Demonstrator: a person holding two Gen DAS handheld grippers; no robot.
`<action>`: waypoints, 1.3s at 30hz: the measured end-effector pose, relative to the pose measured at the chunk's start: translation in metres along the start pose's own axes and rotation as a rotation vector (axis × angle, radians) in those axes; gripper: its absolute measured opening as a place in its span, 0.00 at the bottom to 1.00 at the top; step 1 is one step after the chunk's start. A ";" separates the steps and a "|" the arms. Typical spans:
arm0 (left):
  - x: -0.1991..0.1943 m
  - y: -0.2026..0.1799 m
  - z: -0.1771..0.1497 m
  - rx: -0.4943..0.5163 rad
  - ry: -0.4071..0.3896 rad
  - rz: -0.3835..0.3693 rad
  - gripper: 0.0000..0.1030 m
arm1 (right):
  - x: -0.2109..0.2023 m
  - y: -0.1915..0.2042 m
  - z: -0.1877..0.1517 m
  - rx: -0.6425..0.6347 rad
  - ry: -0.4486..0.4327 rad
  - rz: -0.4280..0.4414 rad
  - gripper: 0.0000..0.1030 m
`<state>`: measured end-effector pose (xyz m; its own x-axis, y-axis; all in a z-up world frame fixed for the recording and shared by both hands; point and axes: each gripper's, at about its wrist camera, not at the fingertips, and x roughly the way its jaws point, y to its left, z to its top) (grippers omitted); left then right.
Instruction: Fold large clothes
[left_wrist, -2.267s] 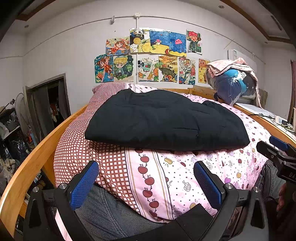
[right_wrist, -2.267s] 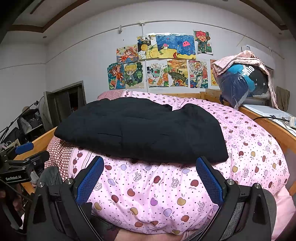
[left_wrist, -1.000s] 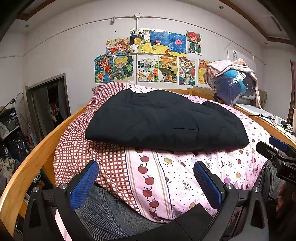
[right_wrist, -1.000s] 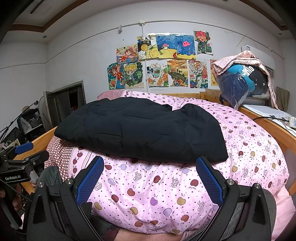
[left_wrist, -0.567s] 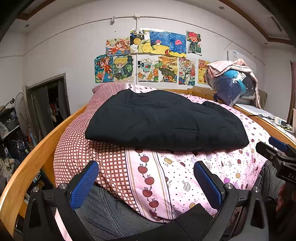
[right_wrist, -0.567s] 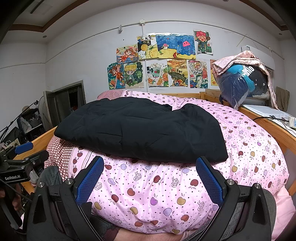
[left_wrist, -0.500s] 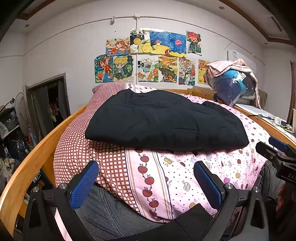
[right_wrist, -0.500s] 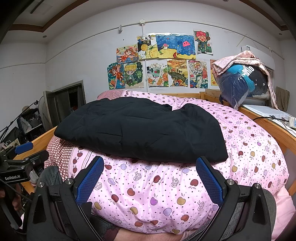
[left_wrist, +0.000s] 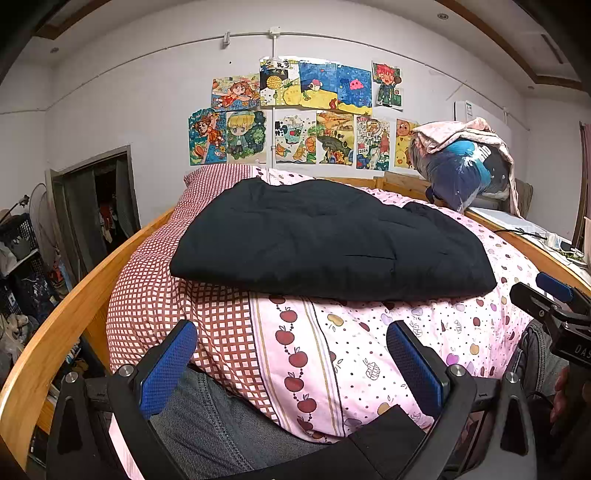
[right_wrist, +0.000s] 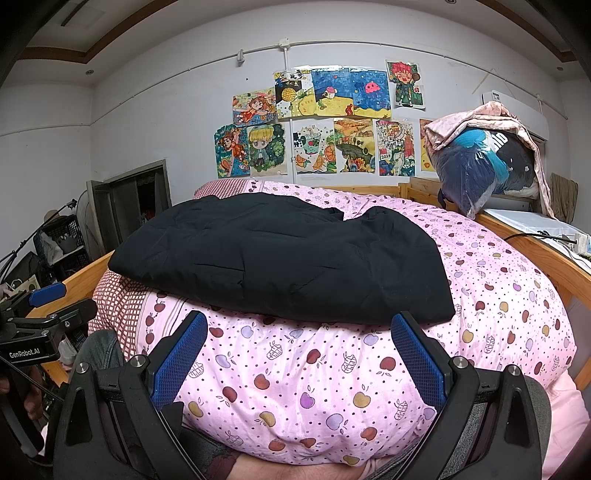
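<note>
A large black padded garment (left_wrist: 325, 240) lies folded flat on top of a pink apple-print quilt (left_wrist: 332, 350) on the bed; it also shows in the right wrist view (right_wrist: 288, 266). My left gripper (left_wrist: 291, 354) is open and empty, held low in front of the quilt, short of the garment's near edge. My right gripper (right_wrist: 299, 350) is open and empty, just below the garment's near edge. Each gripper appears at the other view's side: the right gripper (left_wrist: 550, 306) and the left gripper (right_wrist: 40, 317).
A wooden bed rail (left_wrist: 74, 306) curves along the left; another rail (right_wrist: 532, 247) runs on the right. A bagged bundle of bedding (right_wrist: 487, 162) stands at the back right. Drawings (left_wrist: 295, 118) hang on the wall. Clutter and a doorway (left_wrist: 99, 214) lie left.
</note>
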<state>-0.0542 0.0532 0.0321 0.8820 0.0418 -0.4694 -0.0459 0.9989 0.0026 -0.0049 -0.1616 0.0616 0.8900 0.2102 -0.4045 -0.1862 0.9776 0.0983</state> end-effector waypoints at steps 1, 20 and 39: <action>0.000 0.000 0.000 0.000 0.000 0.000 1.00 | 0.000 0.000 0.000 0.000 0.000 0.000 0.95; 0.000 -0.002 -0.001 -0.006 0.004 -0.011 1.00 | 0.000 -0.001 0.000 0.000 0.000 0.000 0.95; 0.007 -0.005 -0.006 -0.009 0.044 0.018 1.00 | 0.000 -0.001 0.001 -0.002 0.000 0.001 0.95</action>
<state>-0.0509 0.0481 0.0239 0.8595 0.0588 -0.5078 -0.0661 0.9978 0.0035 -0.0045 -0.1630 0.0622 0.8897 0.2114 -0.4047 -0.1884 0.9773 0.0966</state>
